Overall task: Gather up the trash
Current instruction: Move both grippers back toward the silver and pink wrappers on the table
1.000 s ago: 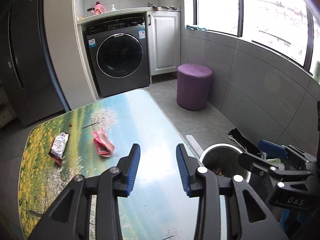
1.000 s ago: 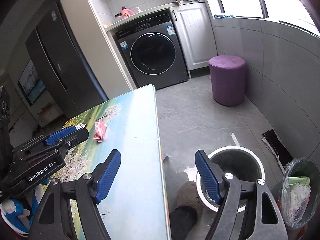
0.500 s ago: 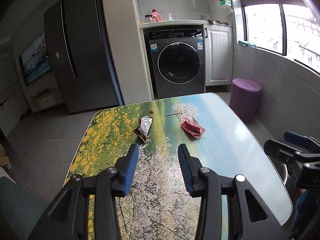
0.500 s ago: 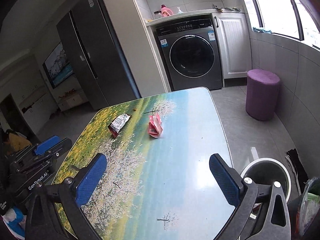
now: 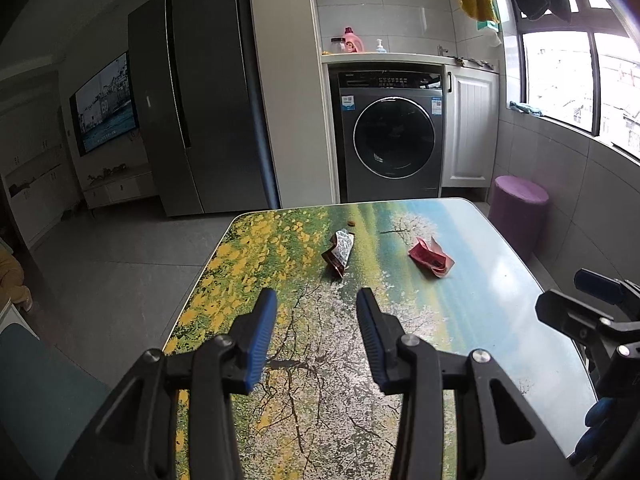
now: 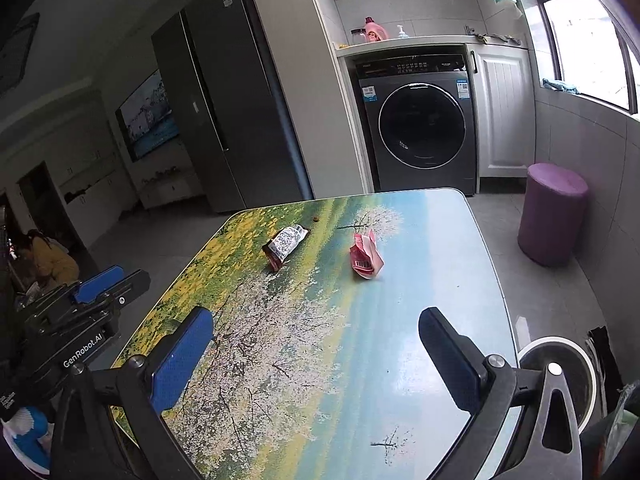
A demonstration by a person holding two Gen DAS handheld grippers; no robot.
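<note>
Open tabletop [image 5: 400, 360] ahead, dark wrapper [image 5: 340, 251] and red wrapper [image 5: 431, 259] well apart, passable gap probably between

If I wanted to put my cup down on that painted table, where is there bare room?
The near half of the table, between the open grippers and the two wrappers, is bare, as is its right edge beyond the red wrapper. Only the far middle is busier: the white-and-brown wrapper, red wrapper and a small crumb.

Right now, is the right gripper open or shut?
Open: the right gripper holds nothing, its blue pads spread wide above the table.
</note>
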